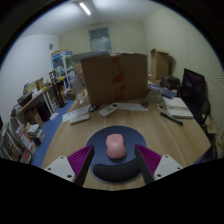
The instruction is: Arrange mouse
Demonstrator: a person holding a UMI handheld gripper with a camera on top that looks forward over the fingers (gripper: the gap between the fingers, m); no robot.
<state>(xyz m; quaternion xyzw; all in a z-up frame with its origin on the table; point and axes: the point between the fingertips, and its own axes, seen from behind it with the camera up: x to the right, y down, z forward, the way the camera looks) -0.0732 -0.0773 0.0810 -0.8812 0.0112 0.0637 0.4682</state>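
Note:
A pink mouse [116, 147] rests on a dark blue mouse mat [129, 137] with a black wrist rest [117, 168] at its near edge, on a wooden table [175, 135]. My gripper [115, 158] is open. Its magenta pads [82, 157] stand wide apart on either side of the mat's near part. The mouse lies between the fingers and slightly ahead of them, with clear gaps on both sides.
A large cardboard box [115, 77] stands at the table's far edge. A white keyboard [130, 106] and papers [78, 116] lie beyond the mat. A black monitor [194, 85] and notebooks [177, 107] are to the right. Shelves with clutter [30, 115] stand to the left.

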